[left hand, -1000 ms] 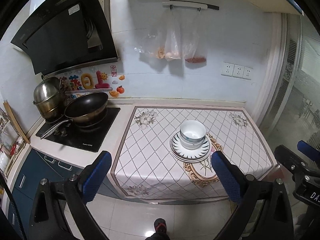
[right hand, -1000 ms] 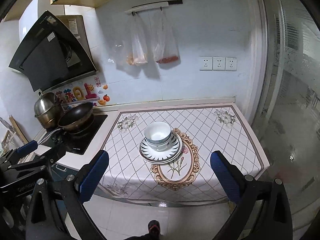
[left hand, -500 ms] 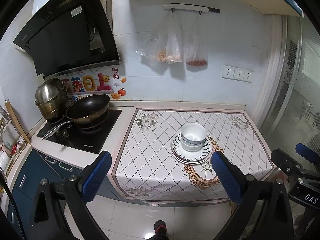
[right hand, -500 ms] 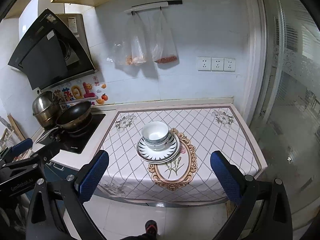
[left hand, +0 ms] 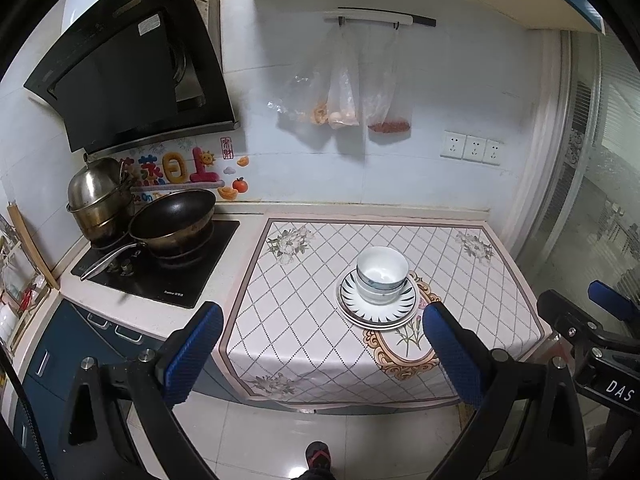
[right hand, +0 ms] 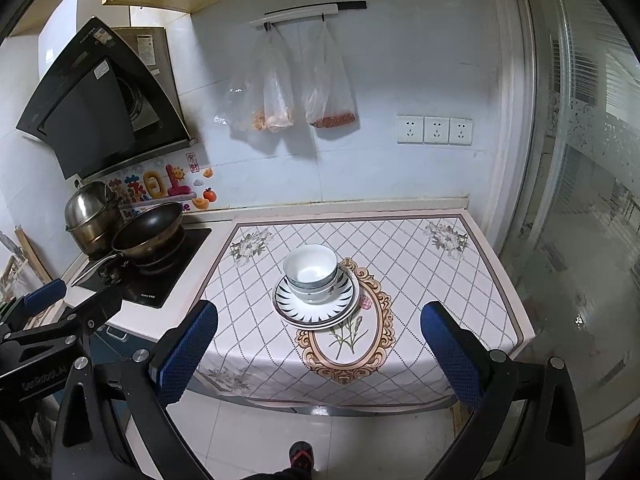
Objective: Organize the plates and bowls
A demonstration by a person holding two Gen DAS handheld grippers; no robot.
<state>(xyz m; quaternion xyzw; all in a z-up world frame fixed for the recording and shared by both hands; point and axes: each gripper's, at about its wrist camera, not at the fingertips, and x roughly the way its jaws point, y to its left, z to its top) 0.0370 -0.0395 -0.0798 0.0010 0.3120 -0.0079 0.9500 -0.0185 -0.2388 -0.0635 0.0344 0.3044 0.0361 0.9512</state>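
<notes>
Bowls sit nested, white with blue bands, on a stack of plates, the top one rimmed with dark petal marks. We find this stack near the middle of the counter's patterned cloth, touching the upper end of the oval floral medallion printed toward the front edge. We hold our left gripper back from that front edge, above the floor, its blue-padded fingers spread wide with nothing between them. Our right gripper stands likewise, fingers far apart and clear of the dishes. At the counter's left end a dark wok rests on the black hob, with a steel pot just behind it. Plastic bags hang on the back wall above the cloth.
</notes>
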